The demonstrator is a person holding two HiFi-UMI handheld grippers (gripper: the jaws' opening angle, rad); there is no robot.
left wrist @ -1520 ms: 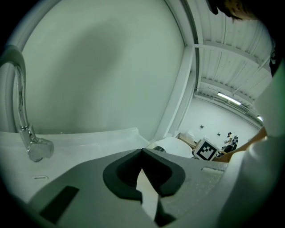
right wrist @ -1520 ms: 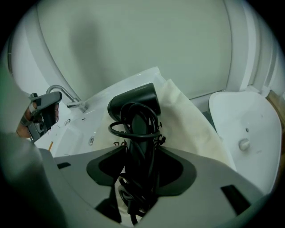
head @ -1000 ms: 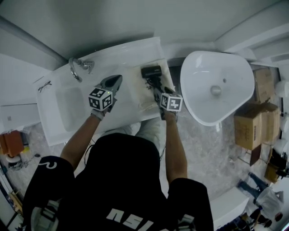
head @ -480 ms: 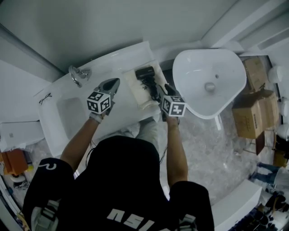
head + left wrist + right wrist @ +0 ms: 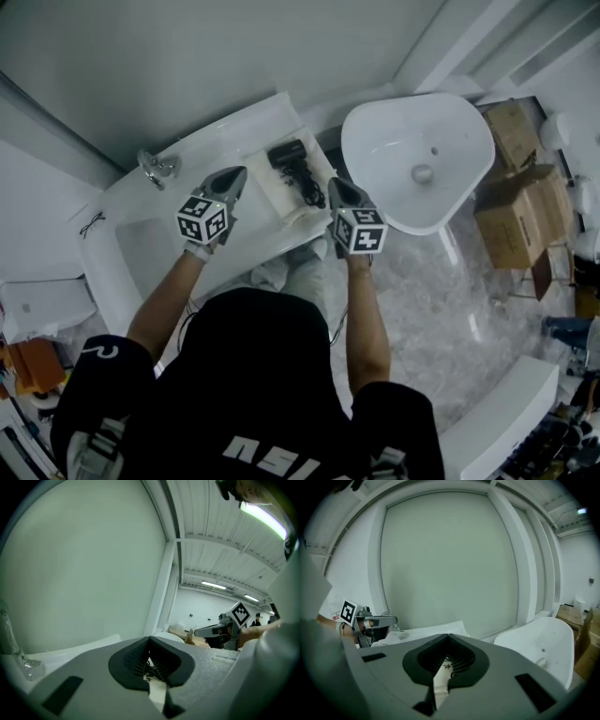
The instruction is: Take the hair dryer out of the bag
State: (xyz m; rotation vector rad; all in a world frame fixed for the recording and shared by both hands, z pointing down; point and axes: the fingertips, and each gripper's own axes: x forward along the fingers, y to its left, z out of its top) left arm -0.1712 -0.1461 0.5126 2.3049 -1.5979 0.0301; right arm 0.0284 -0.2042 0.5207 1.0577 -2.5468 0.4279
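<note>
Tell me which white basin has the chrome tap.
The rectangular white basin at left: chrome tap at its far corner. The rounded white basin shows only a drain hole.

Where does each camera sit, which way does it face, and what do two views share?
Head view: on the person's head, looking steeply down at hair dryer and bag; arms, left gripper, right gripper show.
Left gripper view: on that gripper, facing the wall; its shut jaws show.
Right gripper view: on that gripper, facing the wall; its shut jaws show.
Shared: the white basin, in head and right gripper views.
</note>
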